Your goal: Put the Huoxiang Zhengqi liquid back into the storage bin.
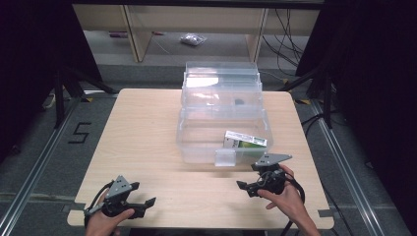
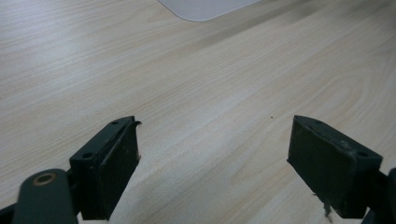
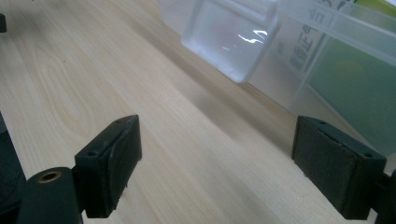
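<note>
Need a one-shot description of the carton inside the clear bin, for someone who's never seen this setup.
Start at the light wooden table and find the clear plastic storage bin standing open at its far middle, lid tipped up behind it. Look in the bin's near right corner, just beyond the right tool: the small green and white carton lies there, tilted. It is the one coloured, printed thing in an otherwise see-through bin.

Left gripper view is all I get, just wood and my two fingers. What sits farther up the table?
Observer: A clear plastic bin, lid open, mid-table.
Operator: Anything inside it?
Observer: A green and white box, leaning in its near right corner.
Operator: Where is the other gripper?
Observer: The right gripper is open, just in front of the bin's latch.
</note>
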Tool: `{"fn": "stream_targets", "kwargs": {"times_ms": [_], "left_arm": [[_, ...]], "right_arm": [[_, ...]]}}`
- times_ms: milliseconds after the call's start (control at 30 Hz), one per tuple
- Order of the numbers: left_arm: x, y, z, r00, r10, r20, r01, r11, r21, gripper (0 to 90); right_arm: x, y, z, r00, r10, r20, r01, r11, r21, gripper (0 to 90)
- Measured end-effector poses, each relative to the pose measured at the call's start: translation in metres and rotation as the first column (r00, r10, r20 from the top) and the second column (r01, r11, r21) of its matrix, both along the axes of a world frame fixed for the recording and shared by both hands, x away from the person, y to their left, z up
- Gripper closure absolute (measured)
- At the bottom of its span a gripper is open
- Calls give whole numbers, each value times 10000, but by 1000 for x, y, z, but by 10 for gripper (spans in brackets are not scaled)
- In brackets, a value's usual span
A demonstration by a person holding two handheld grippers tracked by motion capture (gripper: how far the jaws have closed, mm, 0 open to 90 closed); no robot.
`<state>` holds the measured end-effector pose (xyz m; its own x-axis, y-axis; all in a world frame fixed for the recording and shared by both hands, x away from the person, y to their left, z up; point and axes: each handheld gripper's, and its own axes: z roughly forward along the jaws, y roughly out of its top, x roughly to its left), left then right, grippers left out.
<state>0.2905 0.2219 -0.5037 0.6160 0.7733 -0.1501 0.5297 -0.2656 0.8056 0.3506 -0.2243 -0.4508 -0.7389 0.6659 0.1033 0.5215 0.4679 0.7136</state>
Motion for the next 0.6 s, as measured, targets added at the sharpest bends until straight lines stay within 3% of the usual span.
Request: {"fn": "stream_targets", "kwargs": {"times_ms": [67,100,167,267,467,500,567,600], "left_arm": [[0,0,0,10000,3,-14,-3,10000,-5,156],[0,0,0,10000,21,-29,-21,10000,-7,156],[0,0,0,10000,-9,1,9,10000,13,156],[0,0,0,10000,-12,-5,12,10000,36,156],[0,0,0,10000,-67,16,67,10000,65,156],[0,0,0,10000,-26,-8,26,10000,47,157],[0,0,0,10000,-55,8,55,10000,62,156],[0,0,0,10000,-45,17,45,9999,107,157]], "right_arm": [[-2,-1,-2,9997,-142,-179,141,9999,-54,170],[-1,-2,-5,9999,-116,78,116,9999,82,170],[-2,-6,-6,10000,-32,28,32,10000,33,170],[-6,-10,-10,9990,-386,-233,388,9992,91,170],[-10,-14,-16,9980,-494,-383,497,9987,61,170],[-13,-14,-17,9956,-681,-641,691,9975,147,170],[-12,-17,-18,9984,-509,-257,511,9986,93,170],[-14,-17,-19,9973,-634,-380,642,9978,187,169]]}}
